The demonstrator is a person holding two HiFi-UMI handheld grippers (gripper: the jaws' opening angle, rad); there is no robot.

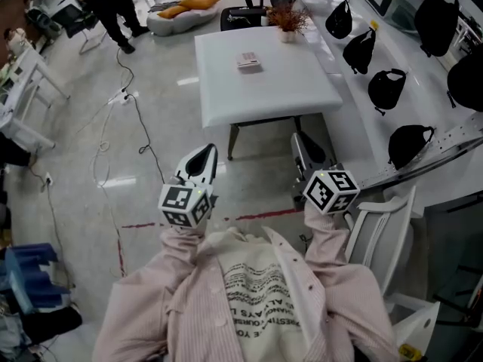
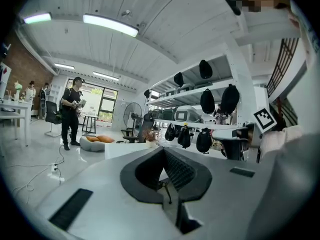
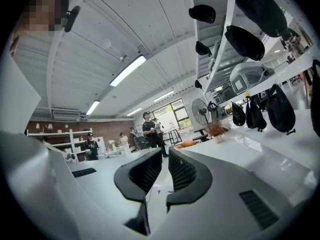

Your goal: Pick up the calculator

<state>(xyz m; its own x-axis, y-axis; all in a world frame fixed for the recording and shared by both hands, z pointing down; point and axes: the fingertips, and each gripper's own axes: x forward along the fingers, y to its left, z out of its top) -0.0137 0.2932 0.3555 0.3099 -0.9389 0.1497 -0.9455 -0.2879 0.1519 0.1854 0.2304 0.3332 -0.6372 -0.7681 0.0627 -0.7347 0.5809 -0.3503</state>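
Note:
The calculator [image 1: 248, 61] lies flat on the far half of a white square table [image 1: 302, 96], well ahead of both grippers. My left gripper [image 1: 204, 151] hangs over the floor short of the table's near left corner, its jaws together with nothing between them. Near the table's front right corner my right gripper [image 1: 300, 143] is level and shut, also empty. In the left gripper view the jaws [image 2: 162, 151] meet at the tip, with the white table [image 2: 122, 148] beyond. The right gripper view shows its jaws [image 3: 165, 154] close together. Neither gripper view shows the calculator.
A potted dried plant [image 1: 287, 18] stands at the table's far edge. A long white counter [image 1: 392, 138] with black bags [image 1: 386, 89] runs along the right. Cables [image 1: 113, 138] trail over the floor on the left. A person [image 1: 113, 6] stands far back, and a white chair [image 1: 377, 236] is beside me.

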